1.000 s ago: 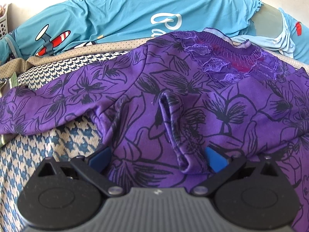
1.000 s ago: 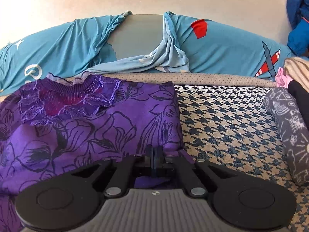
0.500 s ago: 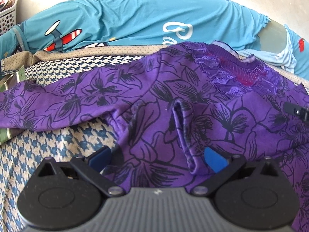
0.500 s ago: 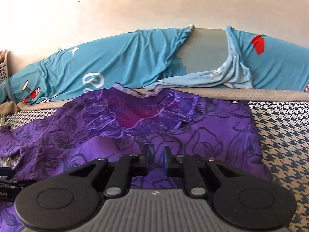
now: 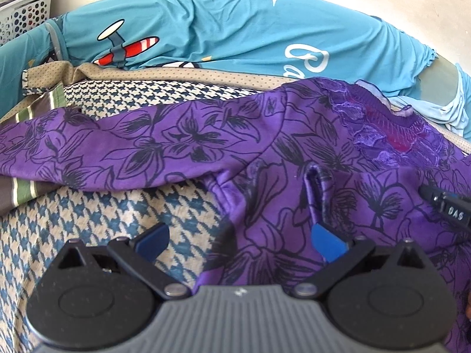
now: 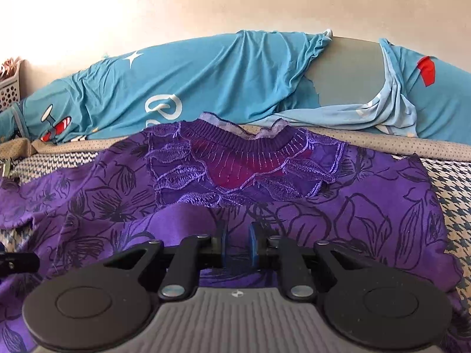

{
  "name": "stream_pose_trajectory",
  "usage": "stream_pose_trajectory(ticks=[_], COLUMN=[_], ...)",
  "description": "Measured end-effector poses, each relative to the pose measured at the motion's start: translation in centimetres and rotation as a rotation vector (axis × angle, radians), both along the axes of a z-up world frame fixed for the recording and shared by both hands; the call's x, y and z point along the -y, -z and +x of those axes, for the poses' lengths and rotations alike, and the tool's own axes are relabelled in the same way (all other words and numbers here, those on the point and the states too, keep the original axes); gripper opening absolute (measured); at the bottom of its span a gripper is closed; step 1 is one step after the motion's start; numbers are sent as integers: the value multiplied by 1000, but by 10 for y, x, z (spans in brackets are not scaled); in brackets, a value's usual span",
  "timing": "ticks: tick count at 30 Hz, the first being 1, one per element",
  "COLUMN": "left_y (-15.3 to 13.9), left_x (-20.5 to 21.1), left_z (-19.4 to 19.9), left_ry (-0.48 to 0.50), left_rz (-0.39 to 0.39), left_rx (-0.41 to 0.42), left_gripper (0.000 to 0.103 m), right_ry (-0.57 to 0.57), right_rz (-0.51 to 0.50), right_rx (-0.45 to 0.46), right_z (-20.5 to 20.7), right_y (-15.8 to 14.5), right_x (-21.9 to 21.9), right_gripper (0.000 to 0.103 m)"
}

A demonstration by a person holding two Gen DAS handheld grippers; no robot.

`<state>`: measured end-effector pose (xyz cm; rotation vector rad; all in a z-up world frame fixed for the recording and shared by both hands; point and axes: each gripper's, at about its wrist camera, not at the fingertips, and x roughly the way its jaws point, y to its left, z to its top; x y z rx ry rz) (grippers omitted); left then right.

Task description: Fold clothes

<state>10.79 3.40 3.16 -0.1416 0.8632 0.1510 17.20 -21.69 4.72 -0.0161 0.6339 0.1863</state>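
A purple floral top (image 5: 294, 158) is spread on a bed covered with a blue houndstooth blanket (image 5: 123, 214), its lace neckline (image 6: 244, 170) toward the far edge, where a teal sheet (image 6: 206, 79) is bunched. One sleeve (image 5: 123, 147) is extended toward the left edge of the bed. The left gripper (image 5: 240, 239) is held wide, over the edge of the top's body; no cloth is seen gripped. The right gripper (image 6: 238, 245) is parted narrowly just above the fabric below the neckline; contact with the cloth cannot be told. A white perforated basket (image 5: 26, 14) is noted at the far left corner.
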Motion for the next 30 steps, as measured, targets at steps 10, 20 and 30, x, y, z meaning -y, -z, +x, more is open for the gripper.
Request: stream_pose_trajectory(ticks=[10, 20, 30], left_y=[-3, -14, -24], left_x=[-30, -70, -113], left_z=[-5, -14, -19], left_ry=[-78, -191, -316], left_rz=[55, 51, 34], left_rx=[-35, 14, 62], left_gripper=[103, 103, 97], right_ry=[45, 86, 55], right_rz=[-23, 12, 50], right_rx=[-8, -48, -11], right_z=[2, -4, -32], right_y=[2, -10, -51], right_x=[-6, -12, -18], right_gripper=[22, 27, 33])
